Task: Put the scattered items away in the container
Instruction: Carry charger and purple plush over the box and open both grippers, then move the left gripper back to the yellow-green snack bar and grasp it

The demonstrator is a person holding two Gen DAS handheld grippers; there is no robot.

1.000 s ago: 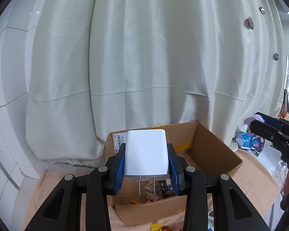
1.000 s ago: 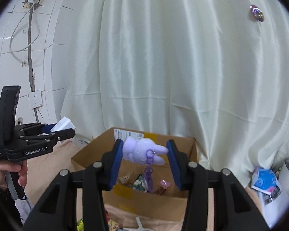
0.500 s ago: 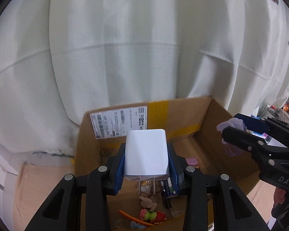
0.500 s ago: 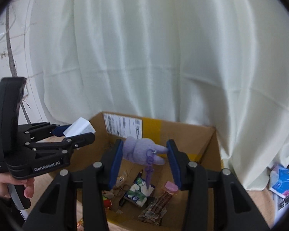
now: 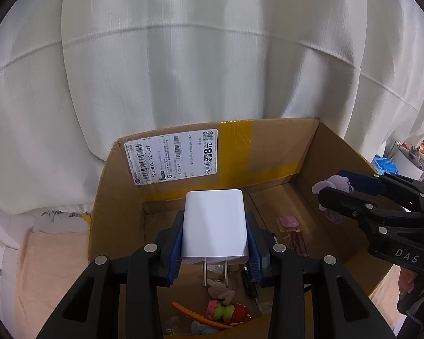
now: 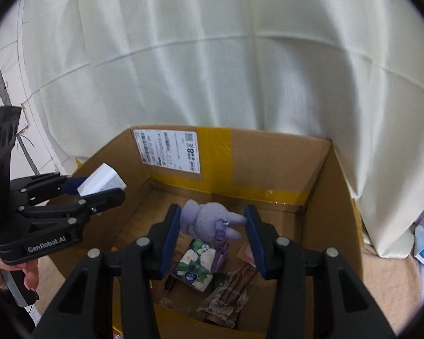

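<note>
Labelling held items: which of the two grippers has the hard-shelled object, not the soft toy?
The left gripper: its jaws clamp the white plug-in charger, prongs pointing down. The right gripper holds the purple plush keychain instead.

Smooth glossy white plastic charger (image 5: 214,223) with bare metal prongs, fuzzy lilac knitted plush toy (image 6: 209,220), matt brown corrugated cardboard box (image 6: 279,163) with shiny yellow tape and paper label (image 5: 172,155), ribbed cream cloth curtain (image 5: 183,56), matt black plastic left hand-held gripper (image 5: 214,243)
</note>
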